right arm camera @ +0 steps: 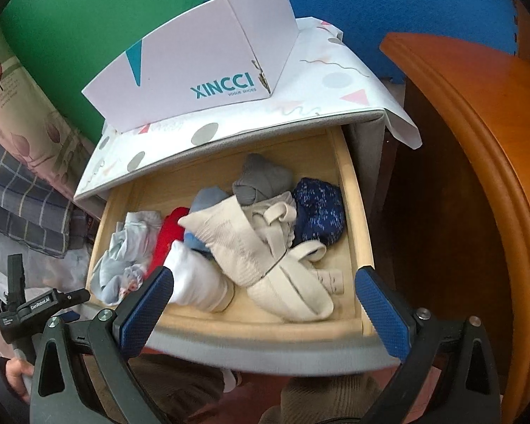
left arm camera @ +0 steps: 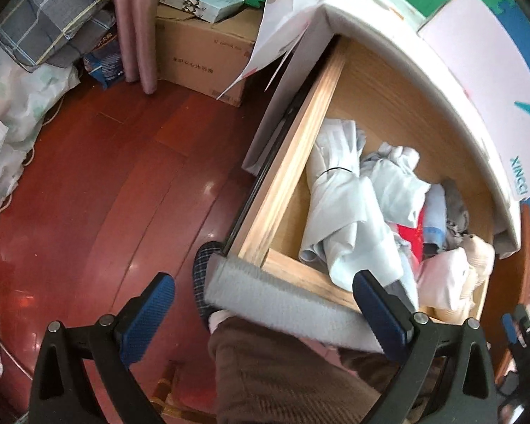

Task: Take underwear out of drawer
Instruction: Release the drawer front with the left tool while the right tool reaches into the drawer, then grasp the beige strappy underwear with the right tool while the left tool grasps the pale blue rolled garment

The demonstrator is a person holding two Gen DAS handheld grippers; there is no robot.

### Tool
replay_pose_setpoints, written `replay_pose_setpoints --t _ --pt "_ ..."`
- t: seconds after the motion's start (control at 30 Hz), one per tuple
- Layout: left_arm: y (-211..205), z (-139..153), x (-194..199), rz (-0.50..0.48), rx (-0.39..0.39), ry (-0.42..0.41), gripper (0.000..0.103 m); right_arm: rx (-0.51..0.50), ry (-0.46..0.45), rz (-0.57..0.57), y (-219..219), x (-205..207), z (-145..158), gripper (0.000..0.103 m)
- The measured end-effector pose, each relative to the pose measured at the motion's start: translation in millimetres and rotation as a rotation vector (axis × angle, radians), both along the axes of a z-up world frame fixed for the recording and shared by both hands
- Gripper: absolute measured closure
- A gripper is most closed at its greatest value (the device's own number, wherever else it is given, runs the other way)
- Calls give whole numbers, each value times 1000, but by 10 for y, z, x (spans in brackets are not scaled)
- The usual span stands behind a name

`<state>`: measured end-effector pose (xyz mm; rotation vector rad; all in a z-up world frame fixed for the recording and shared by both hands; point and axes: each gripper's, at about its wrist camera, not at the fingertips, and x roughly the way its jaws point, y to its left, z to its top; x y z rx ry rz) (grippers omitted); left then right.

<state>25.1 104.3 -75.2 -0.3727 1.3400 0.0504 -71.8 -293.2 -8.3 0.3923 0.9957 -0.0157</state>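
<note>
Your left gripper (left arm camera: 265, 304) and right gripper (right arm camera: 265, 304) both hang spread wide, holding nothing, above the open drawer (right arm camera: 349, 190) of heaped underwear (right arm camera: 229, 243).

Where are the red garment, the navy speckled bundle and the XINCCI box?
red garment (right arm camera: 168, 238), right wrist view, middle of its visible strip.
navy speckled bundle (right arm camera: 318, 210), right wrist view, centre of the bundle.
XINCCI box (right arm camera: 201, 70), right wrist view, front face above the lettering.

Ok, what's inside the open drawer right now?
The drawer holds a loose heap: cream socks, a navy speckled bundle, a grey one, red fabric, pale blue garments. Whatever lies beneath is covered.
</note>
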Motion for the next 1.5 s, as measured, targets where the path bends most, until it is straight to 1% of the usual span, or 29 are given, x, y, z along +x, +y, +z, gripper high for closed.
replay_pose_setpoints --t 0.1,0.23,0.37,0.43,0.47,0.53,0.63,0.7,0.73,0.77,0.8,0.87,0.97,1.07,1.1,1.17,1.33,1.43,1.5 --pt "16 -21 -5 1 -10 -13 0 -6 10 5 11 11 -12 1" --pt "-18 -3 16 -7 22 -17 0 -23 29 13 39 37 -31 1" --pt "-90 16 75 -31 68 -18 2 -62 84 66 141 112 -83 1" --pt "-129 54 83 -37 64 -29 2 -94 126 111 217 183 -118 1" --pt "-152 87 103 -49 72 -35 2 -102 140 126 235 203 -131 1" --pt "-194 195 131 -73 88 -66 2 -150 187 182 307 302 -155 8" --pt "-303 428 177 -141 147 -136 2 -212 251 252 376 427 -213 8" --pt "-379 578 199 -192 195 -186 2 -211 291 289 397 503 -277 8" --pt "-419 645 212 -221 218 -203 2 -206 304 299 403 520 -310 9" --pt "-450 678 226 -246 225 -207 2 -204 319 306 412 540 -346 9" --pt "-484 703 251 -276 219 -205 2 -212 342 314 423 575 -404 9" --pt "-512 700 313 -297 191 -193 2 -227 371 316 440 624 -480 10" --pt "-519 634 440 -292 142 -158 2 -262 423 328 482 705 -622 16" --pt "-573 533 543 -299 126 -114 2 -268 468 340 517 762 -753 17" --pt "-592 505 567 -300 117 -108 2 -263 480 342 528 786 -786 20" --pt "-625 445 609 -302 113 -95 2 -266 484 345 561 829 -833 21" --pt "-694 336 662 -300 91 -79 2 -289 533 382 681 914 -1004 21" --pt "-710 300 682 -295 107 -75 2 -305 553 386 800 1017 -1122 20" --pt "-710 283 692 -293 104 -70 2 -307 561 392 831 1076 -1180 19"
